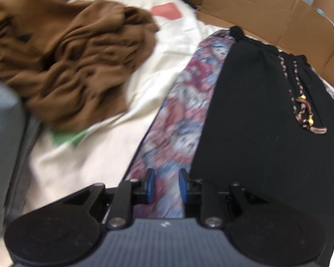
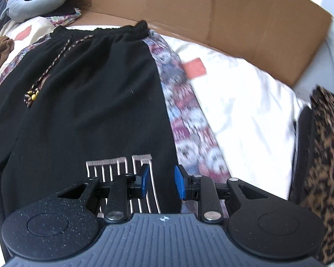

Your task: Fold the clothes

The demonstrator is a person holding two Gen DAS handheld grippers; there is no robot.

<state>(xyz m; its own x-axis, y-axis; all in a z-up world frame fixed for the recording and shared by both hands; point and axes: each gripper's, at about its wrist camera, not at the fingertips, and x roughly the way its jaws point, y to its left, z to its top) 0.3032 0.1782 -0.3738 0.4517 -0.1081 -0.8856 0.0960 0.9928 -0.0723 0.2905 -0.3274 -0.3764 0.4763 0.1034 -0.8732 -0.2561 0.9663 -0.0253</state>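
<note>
Both the left gripper [image 1: 167, 183] and right gripper [image 2: 160, 181] stand apart and empty above the black trousers [image 2: 89, 93]; a shallow pinch may catch only the patterned side stripe [image 2: 184, 115].

Matt black ribbed knit trousers [image 2: 89, 102] beside plain matt brown cardboard [image 2: 211, 11].

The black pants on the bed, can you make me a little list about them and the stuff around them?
main item: black pants, lying flat, waistband at the far end
trim: patterned side stripes down both outer edges
drawstring: braided cord with gold beads
design: white line embroidery on one leg
underneath: white sheet
behind: cardboard box
nearby clothes: crumpled brown garment, leopard-print fabric
left gripper: jaws apart, nothing pinched
right gripper: jaws apart, nothing pinched
</note>
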